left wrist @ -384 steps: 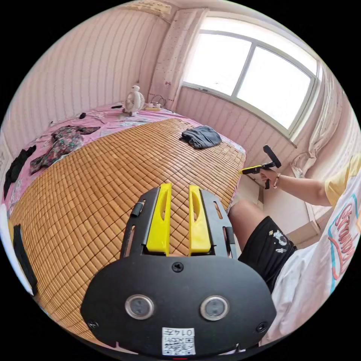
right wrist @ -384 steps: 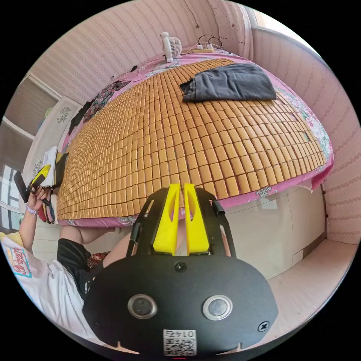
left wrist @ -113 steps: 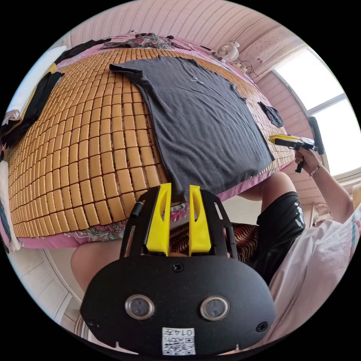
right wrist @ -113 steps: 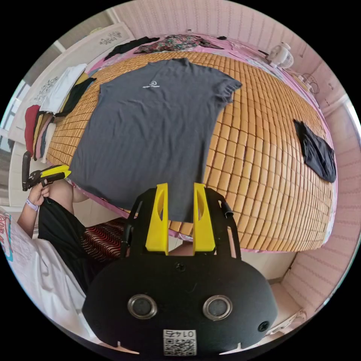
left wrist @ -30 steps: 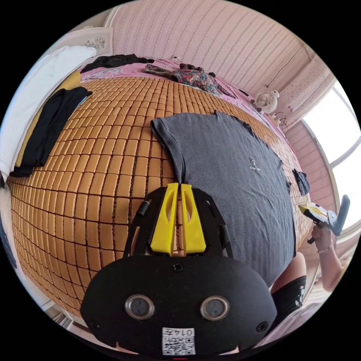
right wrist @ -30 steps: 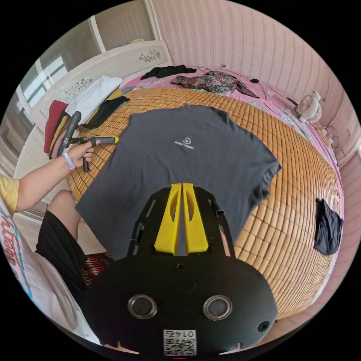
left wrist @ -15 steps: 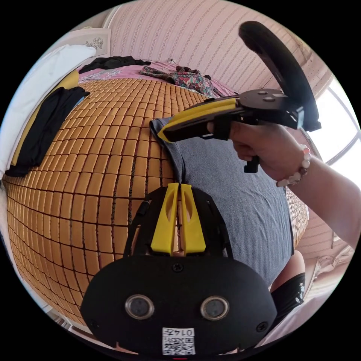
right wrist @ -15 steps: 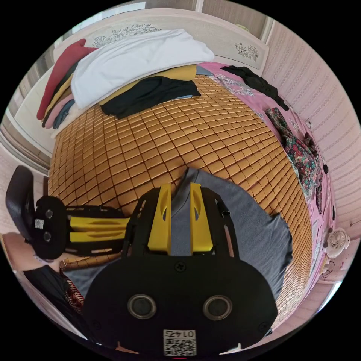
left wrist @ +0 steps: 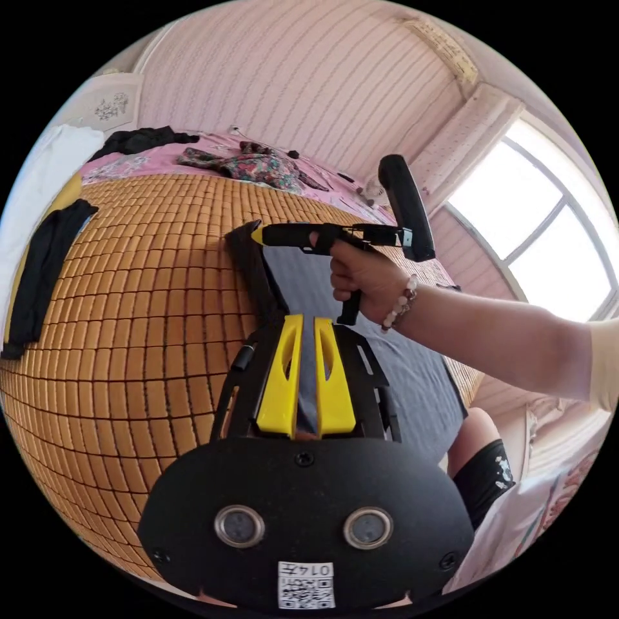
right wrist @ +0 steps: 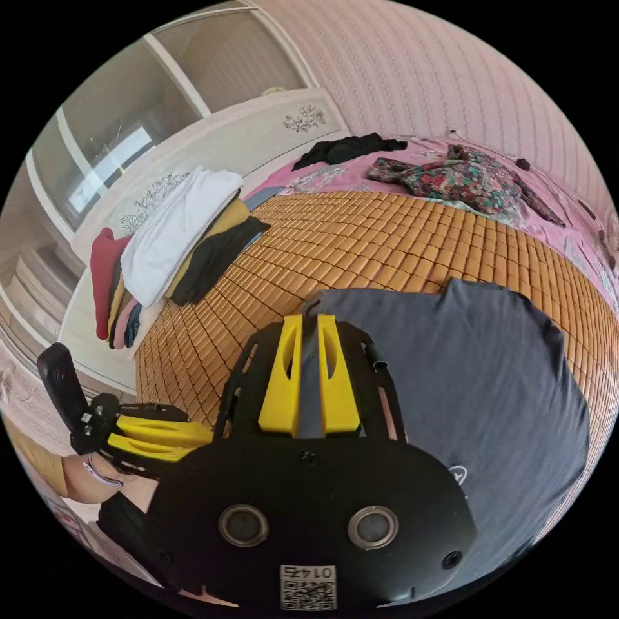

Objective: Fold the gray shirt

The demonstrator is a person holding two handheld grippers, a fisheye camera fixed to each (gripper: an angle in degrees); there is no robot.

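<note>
The gray shirt (right wrist: 490, 387) lies on the bamboo mat (left wrist: 129, 309) of the bed. Both claws pinch its edge so 1 side can fold over: the left claw (left wrist: 306, 377) at 6 o'clock, the right claw (right wrist: 309, 380) on the sleeve, its jaws nearly together on cloth.

Pink striped walls (left wrist: 309, 90) — bright window (left wrist: 548, 219), bamboo-matted bed (right wrist: 361, 238).

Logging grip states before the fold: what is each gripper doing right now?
Left gripper: shut on the gray shirt.
Right gripper: shut on the gray shirt's sleeve edge.
</note>
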